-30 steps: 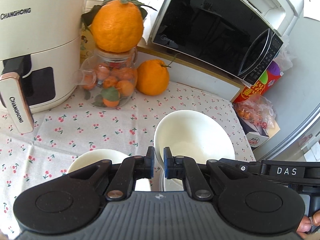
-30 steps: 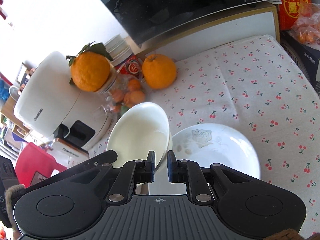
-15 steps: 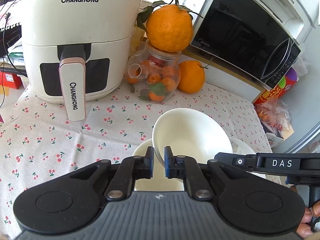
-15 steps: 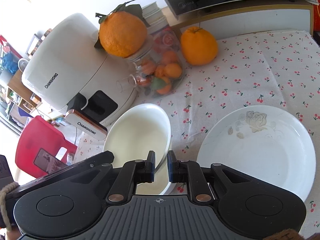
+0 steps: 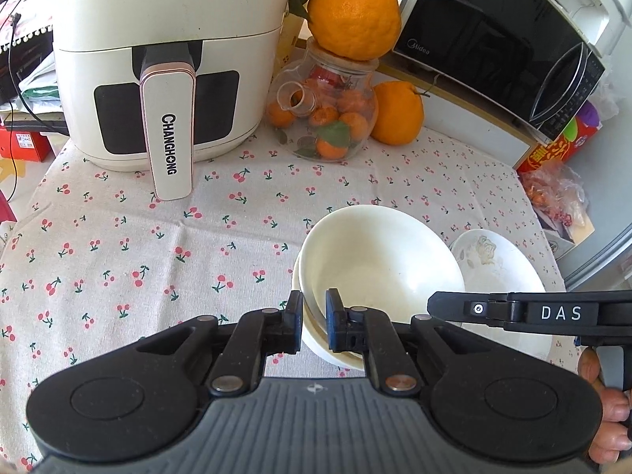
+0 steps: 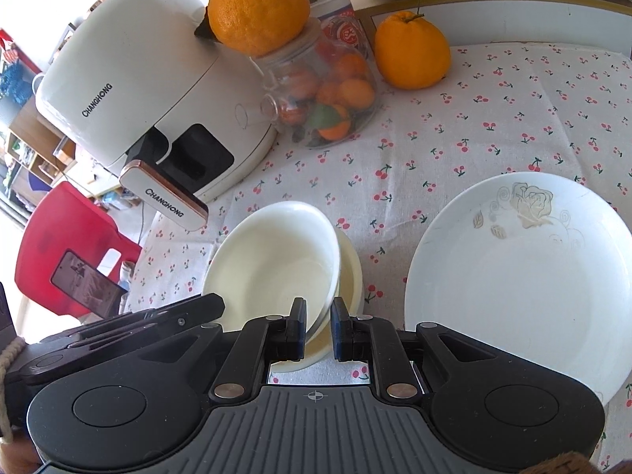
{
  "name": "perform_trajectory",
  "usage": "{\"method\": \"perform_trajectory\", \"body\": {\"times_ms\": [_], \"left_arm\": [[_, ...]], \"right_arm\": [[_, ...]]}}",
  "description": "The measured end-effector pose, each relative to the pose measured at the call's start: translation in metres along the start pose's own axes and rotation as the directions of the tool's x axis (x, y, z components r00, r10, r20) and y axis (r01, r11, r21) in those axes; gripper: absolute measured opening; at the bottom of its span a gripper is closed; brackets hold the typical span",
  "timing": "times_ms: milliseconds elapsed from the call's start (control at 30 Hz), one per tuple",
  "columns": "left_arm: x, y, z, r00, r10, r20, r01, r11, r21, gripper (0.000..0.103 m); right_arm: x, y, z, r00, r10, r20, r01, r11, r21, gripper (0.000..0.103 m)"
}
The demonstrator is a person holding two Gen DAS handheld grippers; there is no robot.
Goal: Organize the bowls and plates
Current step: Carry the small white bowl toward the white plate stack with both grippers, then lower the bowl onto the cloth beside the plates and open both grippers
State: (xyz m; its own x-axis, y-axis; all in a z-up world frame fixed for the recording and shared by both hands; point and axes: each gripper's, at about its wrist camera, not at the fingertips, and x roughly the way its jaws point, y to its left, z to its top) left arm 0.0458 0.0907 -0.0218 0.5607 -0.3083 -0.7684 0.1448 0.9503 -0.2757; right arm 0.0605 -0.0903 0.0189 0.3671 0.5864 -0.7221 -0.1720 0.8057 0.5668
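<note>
A white bowl (image 5: 379, 260) sits tilted inside a second cream bowl (image 5: 343, 351) on the cherry-print tablecloth. My left gripper (image 5: 315, 326) is shut on the near rim of the top bowl. My right gripper (image 6: 318, 331) grips the same top bowl (image 6: 272, 268) at its rim from the other side, above the lower bowl (image 6: 351, 272). A white plate with a rose print (image 6: 517, 272) lies flat to the right of the bowls; it also shows in the left wrist view (image 5: 497, 272).
A white Changhong air fryer (image 5: 166, 59) stands at the back left. A glass jar of small oranges (image 5: 328, 114) with a big orange on top (image 5: 353, 12), another orange (image 5: 397, 112) and a black microwave (image 5: 497, 43) line the back. A red chair (image 6: 67, 249) stands beyond the table's left edge.
Both grippers have carried the top bowl to the left, away from the plate, and lowered it into the second bowl. Both stayed shut on its rim.
</note>
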Motion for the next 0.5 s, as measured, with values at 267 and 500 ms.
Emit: {"method": "perform_trajectory", "body": {"times_ms": [267, 500], "left_arm": [[0.003, -0.0044, -0.0019, 1.0, 0.023, -0.007, -0.023, 0.999, 0.028, 0.022], [0.0049, -0.0029, -0.0014, 1.0, 0.025, -0.014, -0.024, 0.999, 0.029, 0.028]], "right_arm": [[0.0003, -0.0017, -0.0005, 1.0, -0.005, -0.009, 0.005, 1.0, -0.008, 0.022], [-0.006, -0.0047, 0.0017, 1.0, -0.003, 0.013, 0.003, 1.0, -0.01, 0.025]]}}
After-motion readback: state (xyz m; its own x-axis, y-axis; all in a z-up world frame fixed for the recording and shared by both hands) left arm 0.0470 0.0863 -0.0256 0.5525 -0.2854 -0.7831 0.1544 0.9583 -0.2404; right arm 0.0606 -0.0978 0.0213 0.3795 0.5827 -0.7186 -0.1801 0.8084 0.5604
